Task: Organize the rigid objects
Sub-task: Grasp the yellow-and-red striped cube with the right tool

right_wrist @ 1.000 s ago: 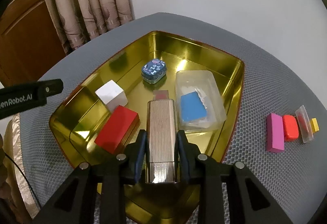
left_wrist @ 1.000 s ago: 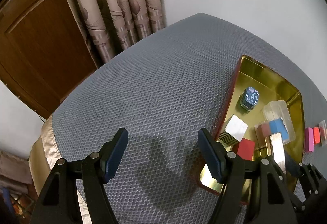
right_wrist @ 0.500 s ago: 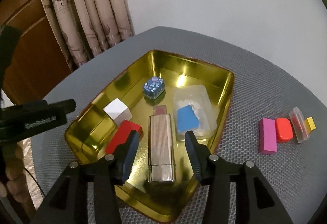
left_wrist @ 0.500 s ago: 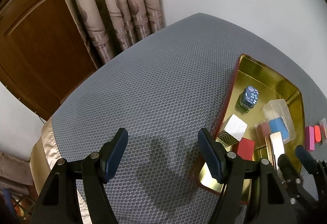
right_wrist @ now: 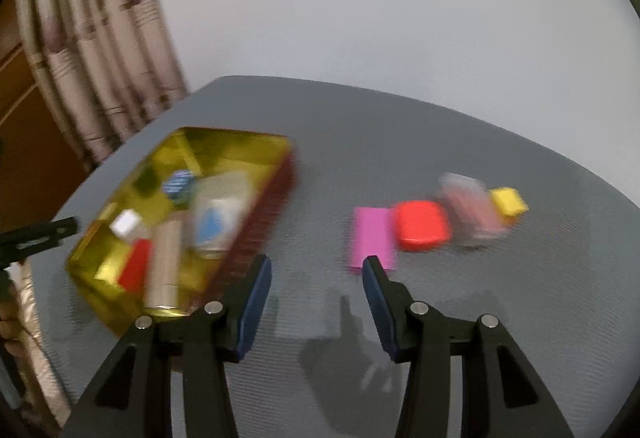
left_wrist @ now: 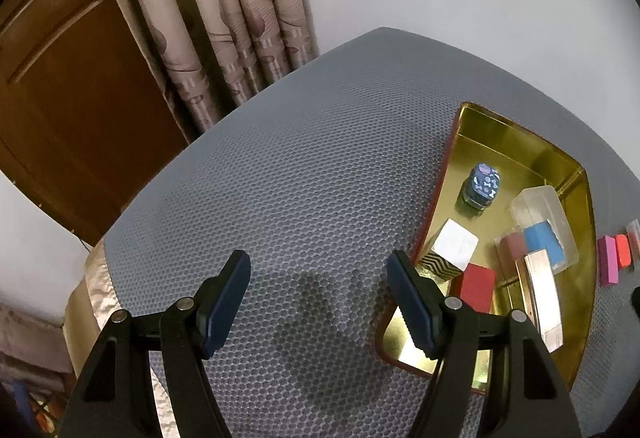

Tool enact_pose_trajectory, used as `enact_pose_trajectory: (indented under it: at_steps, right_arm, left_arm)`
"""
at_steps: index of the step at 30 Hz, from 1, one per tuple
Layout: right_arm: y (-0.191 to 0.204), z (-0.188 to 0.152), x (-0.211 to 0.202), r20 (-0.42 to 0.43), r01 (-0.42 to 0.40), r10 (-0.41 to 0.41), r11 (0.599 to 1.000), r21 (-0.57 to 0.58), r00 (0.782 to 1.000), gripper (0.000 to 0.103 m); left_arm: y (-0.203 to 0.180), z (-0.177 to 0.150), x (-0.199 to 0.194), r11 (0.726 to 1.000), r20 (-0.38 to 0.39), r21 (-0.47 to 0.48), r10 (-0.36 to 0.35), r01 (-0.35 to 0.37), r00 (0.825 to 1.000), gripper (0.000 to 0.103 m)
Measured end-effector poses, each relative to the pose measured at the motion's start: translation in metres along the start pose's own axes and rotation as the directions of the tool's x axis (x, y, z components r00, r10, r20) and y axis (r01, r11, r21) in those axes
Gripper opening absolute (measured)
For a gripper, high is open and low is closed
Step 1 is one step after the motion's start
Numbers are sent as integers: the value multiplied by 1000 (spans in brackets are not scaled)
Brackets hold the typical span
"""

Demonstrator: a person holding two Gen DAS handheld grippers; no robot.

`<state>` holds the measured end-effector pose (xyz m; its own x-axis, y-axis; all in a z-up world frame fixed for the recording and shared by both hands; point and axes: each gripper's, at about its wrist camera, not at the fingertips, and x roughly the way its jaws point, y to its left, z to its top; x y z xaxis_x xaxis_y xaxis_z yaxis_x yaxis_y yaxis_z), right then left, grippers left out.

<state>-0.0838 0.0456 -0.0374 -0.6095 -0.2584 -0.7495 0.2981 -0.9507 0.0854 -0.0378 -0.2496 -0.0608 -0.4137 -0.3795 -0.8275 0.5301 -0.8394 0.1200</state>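
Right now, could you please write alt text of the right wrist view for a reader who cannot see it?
The open right gripper hangs empty over a grey table, facing a row of small blocks: pink block, red block, a clear case and yellow block. To the left sits a gold tray holding several items. The picture is blurred by motion.

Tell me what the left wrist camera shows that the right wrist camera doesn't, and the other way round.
Only the left wrist view shows the open left gripper over bare grey mat, and the zigzag pattern on the side of the white cube.

Only the right wrist view, which is blurred, shows the open right gripper and the yellow block at the far end of the row outside the tin.

Both show the gold tin holding the red block, and the pink block beside the red-orange block.
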Motion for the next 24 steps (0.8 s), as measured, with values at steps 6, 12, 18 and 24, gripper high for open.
enact_pose_trajectory:
  at_steps: [6, 12, 18, 24]
  right_arm:
    - [-75, 1, -6, 19, 100, -103, 990, 100, 995, 49]
    - [-131, 11, 5, 26, 164, -170, 975, 149, 985, 49]
    - [-158, 17, 35, -9, 145, -146, 980, 139, 989, 49]
    - [-169, 20, 63, -21, 115, -113, 987, 109, 993, 49]
  left_arm:
    - [-5, 0, -1, 1000, 2, 12, -10, 10, 1000, 68]
    - [-10, 0, -6, 999, 43, 39, -4, 3, 999, 68]
    - [-11, 0, -8, 999, 93, 47, -10, 5, 996, 68]
    - [-18, -2, -7, 997, 131, 78, -7, -3, 991, 68]
